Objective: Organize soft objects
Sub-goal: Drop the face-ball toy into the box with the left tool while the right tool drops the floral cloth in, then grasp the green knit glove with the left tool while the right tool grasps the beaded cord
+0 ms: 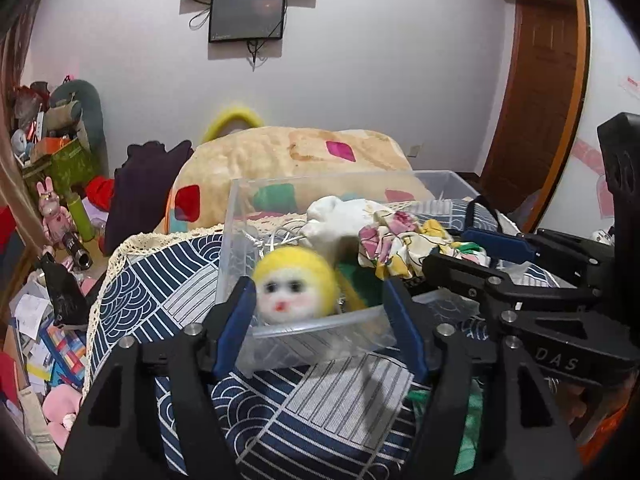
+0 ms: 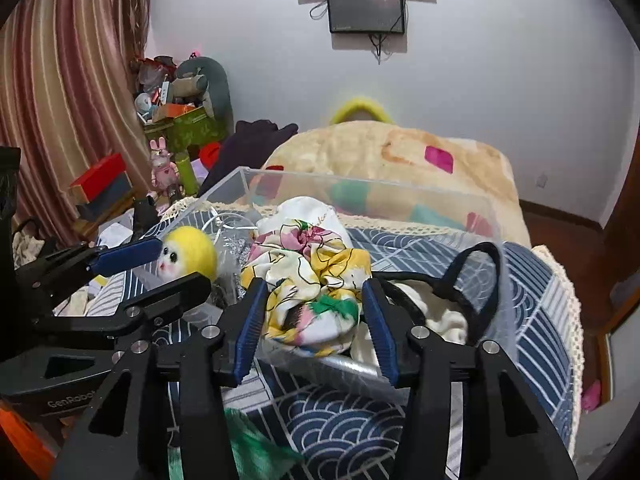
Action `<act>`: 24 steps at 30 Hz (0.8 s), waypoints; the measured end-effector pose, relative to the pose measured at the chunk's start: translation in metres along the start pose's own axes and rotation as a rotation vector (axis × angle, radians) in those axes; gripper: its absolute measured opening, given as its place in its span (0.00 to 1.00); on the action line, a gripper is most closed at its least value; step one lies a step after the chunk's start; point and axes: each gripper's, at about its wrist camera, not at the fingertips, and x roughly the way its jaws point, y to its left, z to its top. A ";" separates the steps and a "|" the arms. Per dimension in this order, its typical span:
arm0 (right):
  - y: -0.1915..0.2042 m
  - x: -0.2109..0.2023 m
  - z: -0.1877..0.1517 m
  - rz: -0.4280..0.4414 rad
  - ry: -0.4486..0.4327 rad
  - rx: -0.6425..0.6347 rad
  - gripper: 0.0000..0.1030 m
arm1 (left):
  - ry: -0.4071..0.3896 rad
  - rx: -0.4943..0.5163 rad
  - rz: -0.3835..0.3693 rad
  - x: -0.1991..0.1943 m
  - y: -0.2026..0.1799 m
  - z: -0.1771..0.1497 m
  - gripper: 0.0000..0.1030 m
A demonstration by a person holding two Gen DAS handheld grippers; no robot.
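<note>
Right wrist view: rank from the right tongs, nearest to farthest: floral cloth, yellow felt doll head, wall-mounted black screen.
1. Floral cloth: between the right tongs, in the clear plastic bin.
2. Yellow felt doll head: left, by the left tongs.
3. Wall-mounted black screen: far wall, top.

Soft, even indoor light with a cool cast leaves only faint shadows, the fisheye bends walls and blackens the corners, and the yellow felt doll head (image 1: 294, 290) looks smeared by blur in the left wrist view.
</note>
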 end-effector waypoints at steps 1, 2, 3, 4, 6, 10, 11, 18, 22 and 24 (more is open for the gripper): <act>0.000 -0.003 -0.001 -0.004 -0.007 -0.004 0.45 | -0.006 0.004 -0.002 -0.003 -0.001 0.000 0.68; 0.000 -0.007 -0.002 -0.006 -0.013 -0.008 0.46 | -0.011 0.008 -0.008 -0.006 -0.002 -0.001 0.69; -0.001 -0.011 -0.003 -0.003 -0.019 -0.010 0.46 | -0.011 0.010 -0.017 -0.008 -0.004 0.000 0.69; -0.002 -0.012 -0.003 0.000 -0.021 -0.009 0.46 | -0.011 0.012 -0.025 -0.010 -0.005 0.000 0.70; -0.003 -0.017 -0.004 0.006 -0.027 -0.005 0.46 | -0.011 0.012 -0.038 -0.015 -0.007 0.000 0.73; -0.004 -0.031 -0.007 0.008 -0.054 -0.008 0.46 | -0.017 0.014 -0.046 -0.026 -0.011 -0.005 0.75; -0.005 -0.037 -0.009 0.006 -0.063 -0.010 0.46 | -0.018 0.018 -0.048 -0.029 -0.012 -0.007 0.77; -0.009 -0.061 -0.031 -0.029 -0.091 -0.003 0.60 | -0.011 0.039 -0.049 -0.047 -0.023 -0.030 0.87; -0.014 -0.065 -0.045 -0.047 -0.064 0.007 0.60 | 0.033 0.040 -0.070 -0.046 -0.031 -0.046 0.87; -0.015 -0.067 -0.051 -0.051 -0.053 0.014 0.60 | 0.051 0.030 -0.081 -0.044 -0.034 -0.054 0.87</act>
